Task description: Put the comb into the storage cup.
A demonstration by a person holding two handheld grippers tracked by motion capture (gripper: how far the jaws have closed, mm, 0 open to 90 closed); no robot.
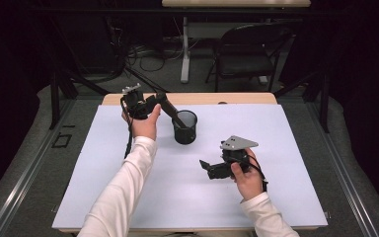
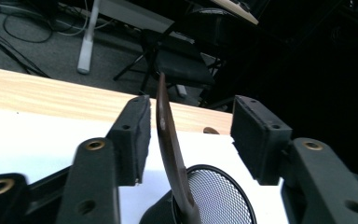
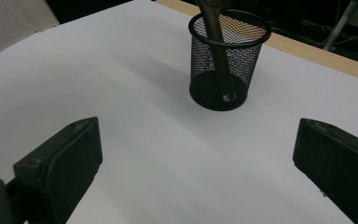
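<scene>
A black mesh cup (image 1: 185,127) (image 2: 219,196) (image 3: 228,65) stands upright on the white mat (image 1: 276,148). A dark brown flat utensil (image 1: 170,108) (image 2: 170,149) (image 3: 216,32) leans out of the cup toward the far left. My left gripper (image 1: 158,101) (image 2: 191,116) is open around the utensil's upper end. The blade lies close to one pad, and a wide gap separates it from the other. My right gripper (image 1: 206,168) (image 3: 200,140) is open and holds nothing. It hovers over the mat to the near right of the cup, pointing at it.
The wooden table edge (image 1: 202,98) runs behind the mat. Beyond it on the floor are a black folding chair (image 1: 246,49), a white table leg (image 1: 185,54) and cables. Bare mat stretches to the front and right.
</scene>
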